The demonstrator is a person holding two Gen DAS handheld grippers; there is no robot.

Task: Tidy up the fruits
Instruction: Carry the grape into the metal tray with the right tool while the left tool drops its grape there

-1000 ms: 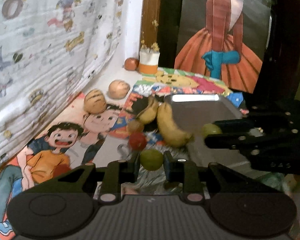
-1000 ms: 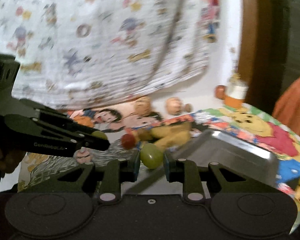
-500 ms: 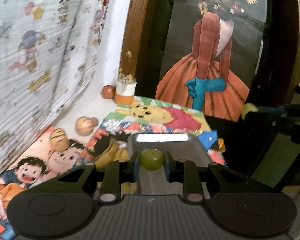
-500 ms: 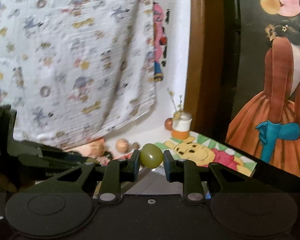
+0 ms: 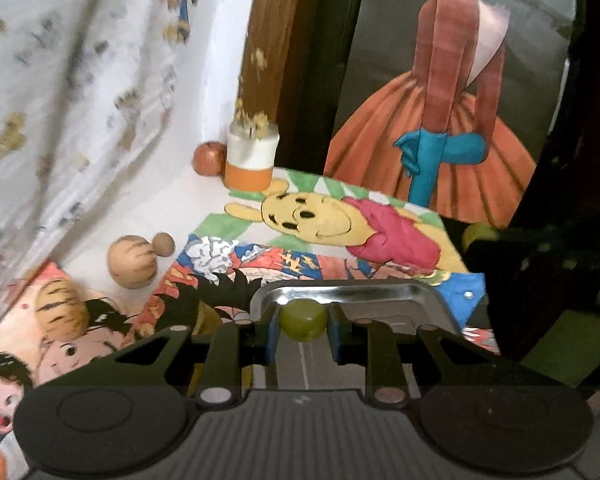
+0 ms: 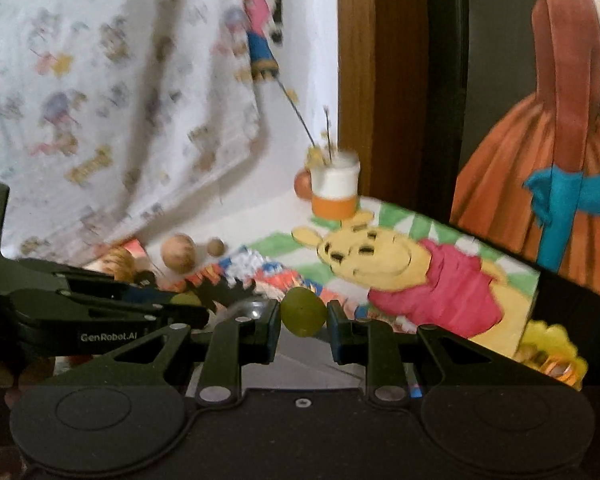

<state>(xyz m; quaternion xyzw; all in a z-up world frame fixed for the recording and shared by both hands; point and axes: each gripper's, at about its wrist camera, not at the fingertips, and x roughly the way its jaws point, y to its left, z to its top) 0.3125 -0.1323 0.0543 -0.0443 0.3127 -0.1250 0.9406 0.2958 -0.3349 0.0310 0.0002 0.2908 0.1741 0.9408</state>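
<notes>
**Over the steel tray, both grippers loaded with green fruit**

Above the near half of the metal tray [image 5: 342, 294]: left gripper [image 5: 303, 330] clenched on a small round green fruit [image 5: 303, 320], pinched between its blue-padded fingertips [image 5: 271, 330]. Fruit sits just below the tray's far rim in the left wrist view.

Right gripper [image 6: 304, 330] likewise grasps a second green fruit [image 6: 303, 317], held between both tips. Left gripper's body shows at left in the right wrist view, just beside it.

Surface: tray rests on cartoon-printed mats; Winnie-the-Pooh mat [image 5: 332, 220] lies beyond the tray's far edge. Two tan striped round fruits [image 5: 132, 262] and [image 5: 62, 312] lie left of the tray on the mats' left side, a small brown ball [image 5: 163, 244] touching the farther one. Reddish round fruit [image 5: 209, 159] at the far left corner, touching a white-and-orange cup [image 5: 252, 158] holding dried sprigs. Printed white cloth [image 5: 80, 92] hangs along the left. Painting of an orange dress [image 5: 452, 128] stands behind.
</notes>
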